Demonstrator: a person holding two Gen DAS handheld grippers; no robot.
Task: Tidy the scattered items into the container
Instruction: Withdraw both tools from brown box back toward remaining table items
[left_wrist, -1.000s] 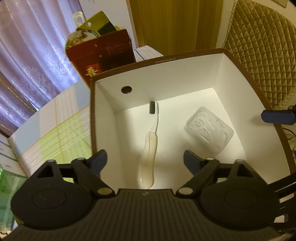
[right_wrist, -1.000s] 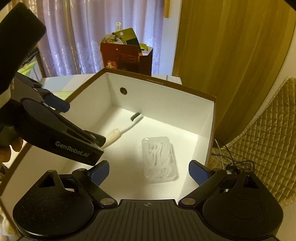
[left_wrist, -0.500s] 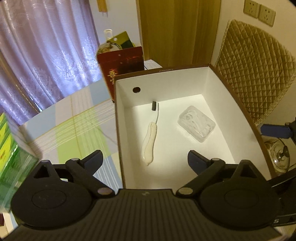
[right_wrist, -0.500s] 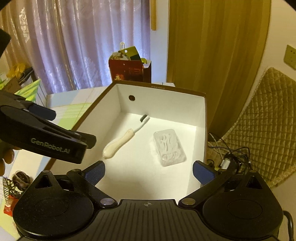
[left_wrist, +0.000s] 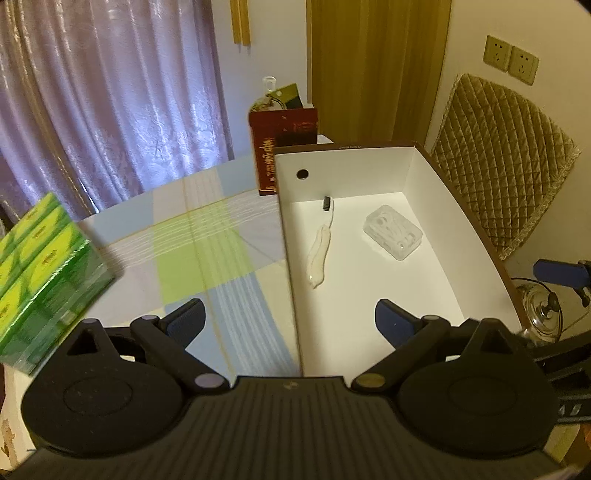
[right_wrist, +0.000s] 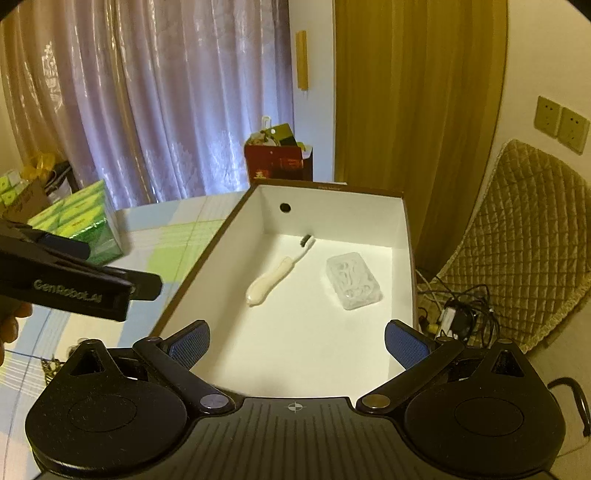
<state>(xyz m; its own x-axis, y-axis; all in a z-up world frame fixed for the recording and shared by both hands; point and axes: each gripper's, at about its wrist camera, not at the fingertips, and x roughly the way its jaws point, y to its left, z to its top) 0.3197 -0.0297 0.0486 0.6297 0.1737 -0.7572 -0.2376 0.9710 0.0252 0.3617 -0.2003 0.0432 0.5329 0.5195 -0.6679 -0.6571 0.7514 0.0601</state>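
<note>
Purple curtains and a brown drape back a table (left_wrist: 207, 236) laid with a pale checked cloth, on which a white-lined box (left_wrist: 476, 236) stands at the right. Inside it lie a toothbrush (left_wrist: 321, 243), bristles toward the far wall, and just to its right, apart from it, a clear plastic case (left_wrist: 393, 232). A green carton pack (left_wrist: 40, 280) sits at the table's near left, and a red gift bag (left_wrist: 284, 147) stands behind the box's far left corner.

The left hand-held gripper (left_wrist: 290, 319) hangs above the box's left wall with its jaws spread and nothing between them. The right hand-held gripper (right_wrist: 297, 341) hovers over the near end of the box, likewise spread and empty.

Judging by this, two items are already stowed and neither tool carries anything, so the step in hand looks like a turn away to fetch another piece. A few small dark things (right_wrist: 50, 363) show at the near left edge of the right view, too small to name; the next move would call for swinging left and down to the cloth.
</note>
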